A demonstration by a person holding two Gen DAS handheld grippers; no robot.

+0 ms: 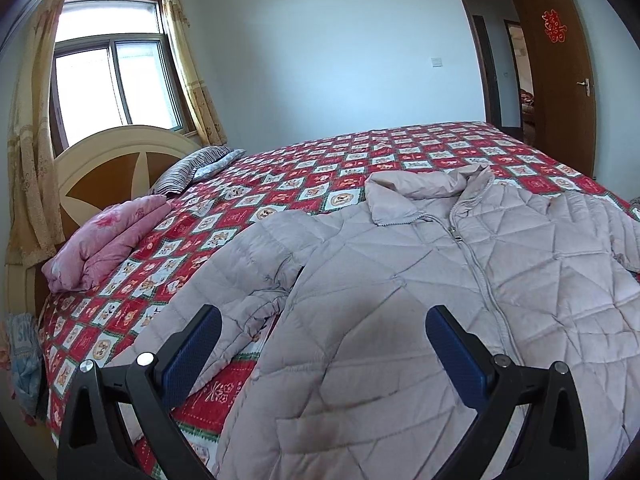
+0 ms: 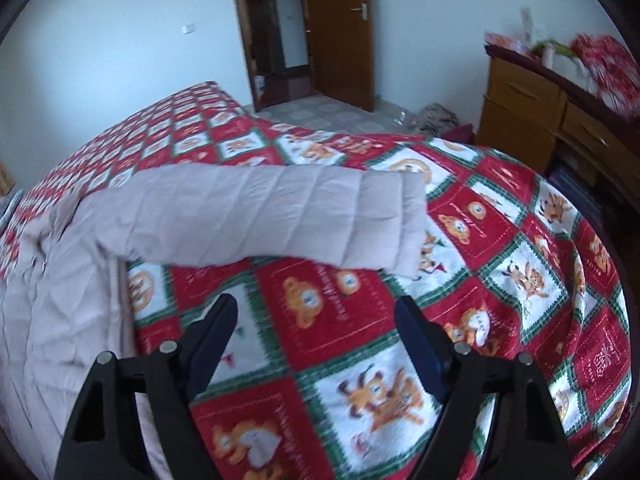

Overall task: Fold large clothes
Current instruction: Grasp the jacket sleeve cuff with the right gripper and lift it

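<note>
A pale pink quilted jacket (image 1: pixel 420 280) lies front up and zipped on a bed with a red patterned cover (image 1: pixel 320 168). In the left wrist view my left gripper (image 1: pixel 324 320) hovers open above the jacket's lower front, near its left sleeve (image 1: pixel 240 280); nothing is between its blue pads. In the right wrist view the jacket's other sleeve (image 2: pixel 260 216) stretches out sideways across the red cover (image 2: pixel 500 260), cuff to the right. My right gripper (image 2: pixel 316 312) stands open over bare cover just short of that sleeve, and holds nothing.
A folded pink quilt (image 1: pixel 108 240) and a striped pillow (image 1: pixel 192 168) lie by the headboard (image 1: pixel 104 168). A wooden dresser (image 2: pixel 540 112) with clutter stands beyond the bed's right corner. The brown door (image 2: pixel 344 32) is open onto tiled floor (image 2: pixel 320 116).
</note>
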